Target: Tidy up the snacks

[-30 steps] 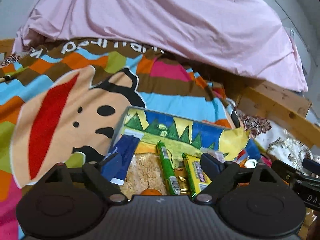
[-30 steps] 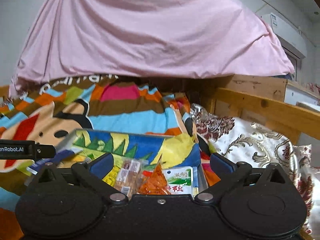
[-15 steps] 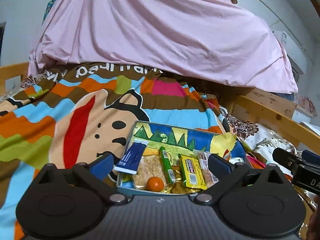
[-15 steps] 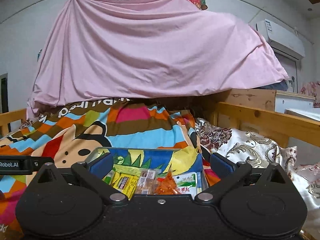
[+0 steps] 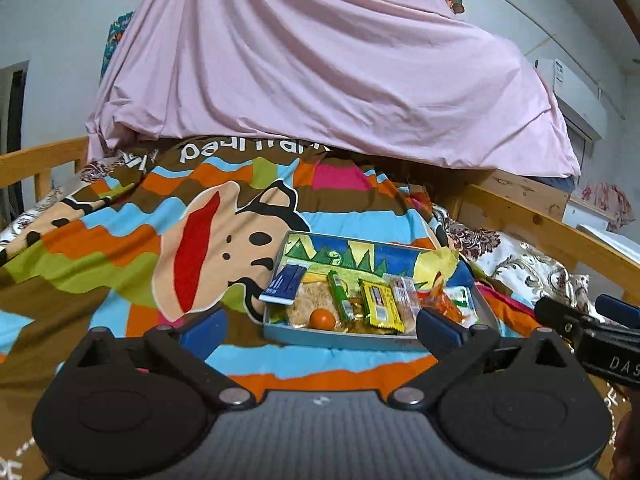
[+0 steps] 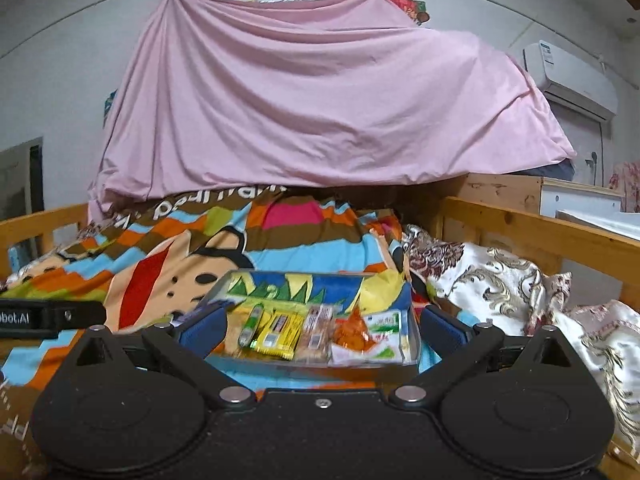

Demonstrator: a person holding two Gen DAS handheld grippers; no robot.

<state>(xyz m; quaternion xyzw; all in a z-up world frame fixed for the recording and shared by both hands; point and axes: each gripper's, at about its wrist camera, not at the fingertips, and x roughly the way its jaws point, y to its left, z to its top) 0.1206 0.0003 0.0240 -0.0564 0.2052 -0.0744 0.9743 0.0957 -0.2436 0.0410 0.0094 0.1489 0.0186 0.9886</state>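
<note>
Both grippers have drawn back from the snack tin [image 5: 340,338], which now appears smaller and farther off than a second ago, resting on the striped cartoon blanket [image 5: 120,248]. Left gripper [image 5: 320,326] and right gripper [image 6: 320,330] each stand with jaws spread wide and nothing between the blue pads. Inside the tin, left to right, lie a blue packet [image 5: 283,283], an orange ball [image 5: 322,319], a green stick [image 5: 340,295], a yellow bar [image 5: 380,305] and an orange bag [image 5: 440,305]; a pink sheet [image 5: 320,72] hangs behind.
</note>
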